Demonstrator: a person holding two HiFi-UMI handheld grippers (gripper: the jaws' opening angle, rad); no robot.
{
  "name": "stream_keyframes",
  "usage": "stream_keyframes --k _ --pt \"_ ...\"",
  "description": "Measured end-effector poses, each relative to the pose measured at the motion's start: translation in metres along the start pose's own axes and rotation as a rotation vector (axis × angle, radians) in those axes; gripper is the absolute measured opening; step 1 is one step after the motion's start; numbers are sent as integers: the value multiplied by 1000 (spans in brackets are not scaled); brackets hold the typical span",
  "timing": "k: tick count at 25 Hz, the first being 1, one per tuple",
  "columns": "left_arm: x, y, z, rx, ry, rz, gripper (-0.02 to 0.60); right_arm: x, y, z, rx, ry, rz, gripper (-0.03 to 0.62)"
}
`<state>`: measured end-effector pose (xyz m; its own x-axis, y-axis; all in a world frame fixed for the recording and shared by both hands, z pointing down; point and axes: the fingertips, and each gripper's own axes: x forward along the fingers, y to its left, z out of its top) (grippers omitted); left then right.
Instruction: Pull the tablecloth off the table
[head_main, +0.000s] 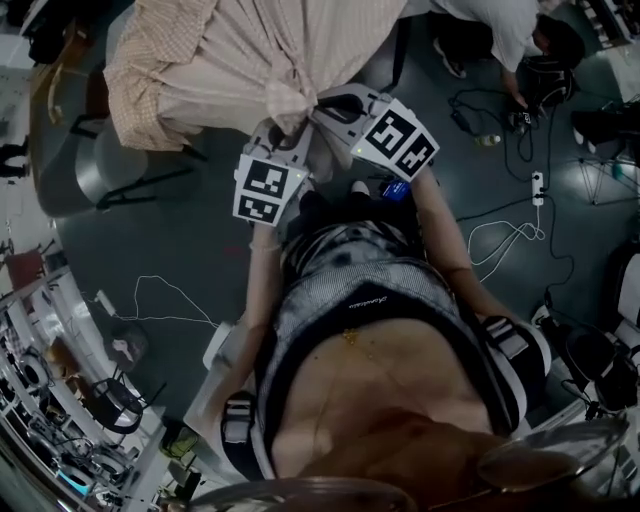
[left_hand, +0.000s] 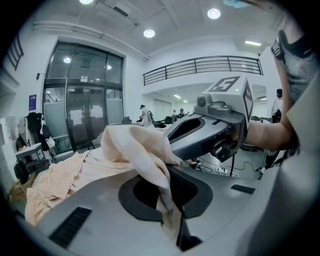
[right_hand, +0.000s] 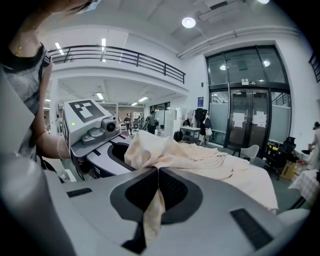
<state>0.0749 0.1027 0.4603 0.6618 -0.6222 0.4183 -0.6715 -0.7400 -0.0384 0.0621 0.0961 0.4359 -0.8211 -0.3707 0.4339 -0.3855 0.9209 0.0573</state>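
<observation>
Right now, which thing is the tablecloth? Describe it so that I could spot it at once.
Look at the dark grey floor in the head view: the big pale heap at the top is the tablecloth. One bunched edge runs into the left gripper and the right gripper, both shut on it side by side. Nothing else nearby is soft, peach-beige and finely checked.

The dark grey floor (head_main: 190, 240) carries loose white cables (head_main: 505, 228), a power strip (head_main: 538, 187) and a grey chair (head_main: 95, 170).
</observation>
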Motion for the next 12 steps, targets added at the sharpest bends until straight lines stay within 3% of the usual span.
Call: stream_keyframes --k 12 --pt "5 -53 9 -39 -9 91 20 -49 16 -18 -22 -30 81 63"
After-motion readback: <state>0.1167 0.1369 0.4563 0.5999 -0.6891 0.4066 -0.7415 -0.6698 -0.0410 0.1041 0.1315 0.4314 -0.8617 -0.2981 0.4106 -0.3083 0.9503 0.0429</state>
